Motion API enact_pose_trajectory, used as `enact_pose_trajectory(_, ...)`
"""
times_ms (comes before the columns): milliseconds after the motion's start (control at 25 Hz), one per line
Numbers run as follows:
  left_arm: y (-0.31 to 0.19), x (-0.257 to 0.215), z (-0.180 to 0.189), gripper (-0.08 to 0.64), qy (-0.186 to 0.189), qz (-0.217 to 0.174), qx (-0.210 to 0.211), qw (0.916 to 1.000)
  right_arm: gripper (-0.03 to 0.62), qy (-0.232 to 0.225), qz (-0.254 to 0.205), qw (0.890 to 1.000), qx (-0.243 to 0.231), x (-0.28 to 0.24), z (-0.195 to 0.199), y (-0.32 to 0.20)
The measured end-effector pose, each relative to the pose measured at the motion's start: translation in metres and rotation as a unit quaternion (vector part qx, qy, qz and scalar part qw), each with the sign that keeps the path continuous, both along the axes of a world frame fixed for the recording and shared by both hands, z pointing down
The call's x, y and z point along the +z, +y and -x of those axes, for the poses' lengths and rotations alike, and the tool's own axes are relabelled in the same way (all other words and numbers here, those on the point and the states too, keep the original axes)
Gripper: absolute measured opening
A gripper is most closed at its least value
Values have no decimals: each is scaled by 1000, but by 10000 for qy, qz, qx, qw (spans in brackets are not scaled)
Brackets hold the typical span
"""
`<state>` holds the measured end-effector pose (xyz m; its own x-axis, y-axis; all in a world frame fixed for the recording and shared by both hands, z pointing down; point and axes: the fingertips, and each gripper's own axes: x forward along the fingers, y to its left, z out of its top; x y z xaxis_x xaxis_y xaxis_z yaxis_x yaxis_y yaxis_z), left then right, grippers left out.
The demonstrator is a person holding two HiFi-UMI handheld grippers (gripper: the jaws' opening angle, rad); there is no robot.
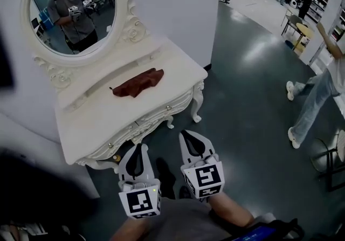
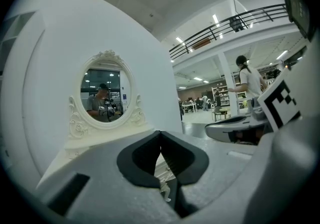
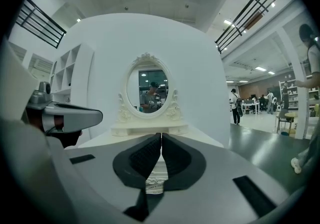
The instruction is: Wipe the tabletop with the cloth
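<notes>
Two grippers, both w/ jaws pressed together & nothing between them. The left hand-held gripper [image 1: 140, 149] and right hand-held gripper [image 1: 188, 137] hang side by side off the front edge of the desk [image 1: 108, 124], over the floor [image 1: 242, 89], pointing at the desk. The cloth [image 1: 139, 82] is brownish and crumpled. It lies approx mid-desk, just in front of the raised ledge [image 1: 81, 91] under the oval mirror [image 1: 70, 8]. In the head view its long axis runs lower-left to upper-right, roughly parallel w/ that ledge, narrow tip pointing left. It's well apart from both grippers.
</notes>
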<state>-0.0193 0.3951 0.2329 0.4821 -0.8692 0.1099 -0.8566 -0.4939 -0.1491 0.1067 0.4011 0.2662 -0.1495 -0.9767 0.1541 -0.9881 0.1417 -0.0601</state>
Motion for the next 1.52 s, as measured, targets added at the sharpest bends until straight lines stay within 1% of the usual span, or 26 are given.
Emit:
enact_pose_trajectory(240,-27,12,-7,15,25,190,-8,9998,15,10,56,10000,9,7,-5,-27)
enact_pose_trajectory(480,-70,26,-12,15,36,366,30,9993,15,16,308,9995,72,25,-12,-64)
enact_pose_trajectory(600,-95,34,-8,15,74,457,0,9989,15,11,427,9991,45,34,-8,-88)
enact_pose_trajectory(800,-137,47,2,15,25,693,-43,9976,15,13,561,9984,-72,46,7,-131)
enact_pose_trajectory(1080,-199,45,21,15,5,762,-111,9970,15,60,618,9979,-160,43,24,-197)
enact_pose_trajectory(1240,-237,34,27,15,135,538,-68,9984,15,165,523,9984,-153,29,28,-236)
enact_pose_trajectory(1520,-288,20,42,15,307,486,-180,9982,15,370,356,9985,-191,13,38,-286)
